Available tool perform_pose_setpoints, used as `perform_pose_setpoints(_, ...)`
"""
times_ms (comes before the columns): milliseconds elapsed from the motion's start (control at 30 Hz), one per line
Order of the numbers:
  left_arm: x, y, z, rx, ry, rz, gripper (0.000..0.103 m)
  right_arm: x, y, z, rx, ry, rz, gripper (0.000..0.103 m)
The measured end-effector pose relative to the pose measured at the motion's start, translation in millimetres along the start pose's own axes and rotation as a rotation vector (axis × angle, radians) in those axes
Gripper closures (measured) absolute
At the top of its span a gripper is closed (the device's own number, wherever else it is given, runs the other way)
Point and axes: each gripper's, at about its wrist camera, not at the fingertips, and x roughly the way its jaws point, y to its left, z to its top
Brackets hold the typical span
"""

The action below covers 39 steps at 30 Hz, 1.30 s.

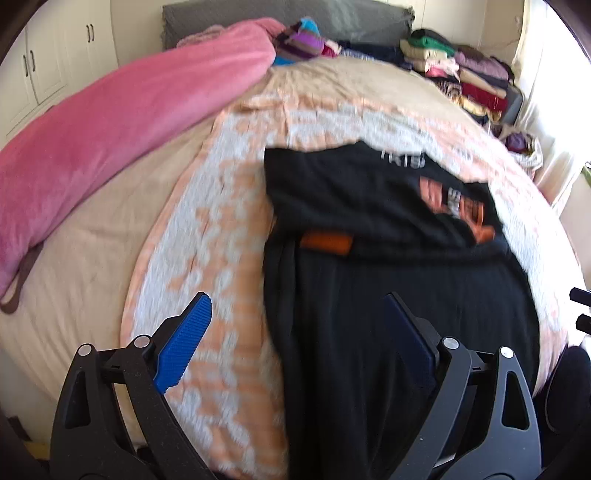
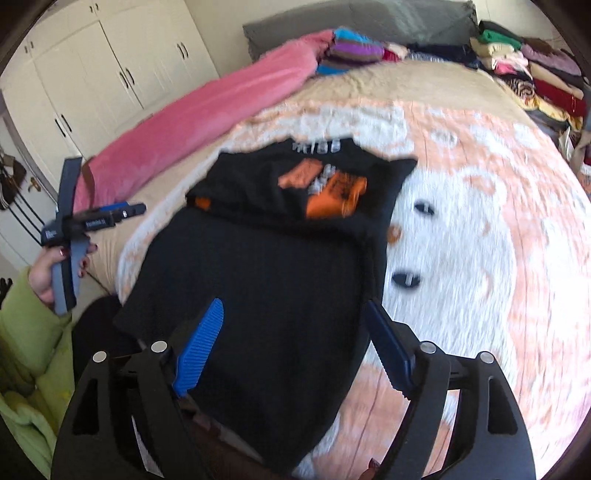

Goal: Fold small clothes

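A black T-shirt (image 1: pixel 388 280) with an orange print lies on the orange-and-white patterned blanket (image 1: pixel 221 229); its far part is folded over toward me, print up. It also shows in the right wrist view (image 2: pixel 266 266). My left gripper (image 1: pixel 299 328) is open and empty above the shirt's near left edge. My right gripper (image 2: pixel 295 343) is open and empty above the shirt's near part. The left gripper (image 2: pixel 74 229), held in a hand, shows at the left of the right wrist view, off the bed's side.
A pink blanket roll (image 1: pixel 122 125) lies along the bed's left side. Stacks of folded clothes (image 1: pixel 469 77) sit at the far right, and a striped pile (image 1: pixel 299 40) by the grey headboard (image 1: pixel 288 18). White wardrobes (image 2: pixel 110 74) stand at left.
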Motion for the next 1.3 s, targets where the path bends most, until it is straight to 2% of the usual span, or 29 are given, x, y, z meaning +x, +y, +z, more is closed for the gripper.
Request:
perform_pose_setpoints(100,0.6,3.9,-19.2,0.023,0.037,0.022,0.017,7.8,8.9,-19.7,-0.005,0.065,-0.015,0.025)
perform_pose_setpoints(200,0.3,9.6,-36.7,0.019,0.067,0.028,0.017,12.2,18.7,-33.1,-0.064,0.109,-0.08,0.024)
perform_pose_setpoints(300,1.6,13.5,-52.8,0.019,0.106,0.037,0.017,21.1,20.1,-46.5,-0.056,0.17,-0.098,0.021)
perform_pose_setpoints(467,5.8,12.8,-73.2,0.005,0.182,-0.023,0.017,31.9,16.5,-53.5,-0.038,0.261,-0.104,0.021)
perform_pose_setpoints(867,11.8,-1.2,-104.1,0.027,0.307,-0.131,0.017,56.3,12.4,-77.8,0.013,0.475,-0.106,0.021)
perform_pose_setpoints(1033,25.9,-8.5,-112.2,0.05,0.374,-0.139,0.017,61.9,9.4,-80.9,0.035,0.498,-0.092,0.02)
perform_pose_setpoints(1100,34.5,-10.2,-114.3,0.041,0.409,-0.147,0.025,61.0,10.1,-80.1,0.039,0.484,-0.082,0.023)
perform_pose_setpoints(1133,36.2,-10.9,-114.6,0.038,0.413,-0.148,0.027,59.4,10.3,-79.7,0.038,0.473,-0.089,0.031)
perform_pose_setpoints(1200,35.9,-12.3,-114.1,0.034,0.404,-0.153,0.04,53.3,9.5,-76.4,0.05,0.436,-0.064,0.055)
perform_pose_setpoints(1233,35.5,-12.1,-113.7,0.03,0.4,-0.153,0.044,49.2,8.6,-73.8,0.063,0.412,-0.036,0.078)
perform_pose_setpoints(1267,35.8,-12.2,-113.5,0.03,0.395,-0.153,0.049,45.6,7.9,-71.6,0.074,0.39,-0.019,0.088)
perform_pose_setpoints(1300,34.6,-10.0,-112.5,0.027,0.391,-0.153,0.056,42.6,7.1,-70.1,0.087,0.37,-0.004,0.09)
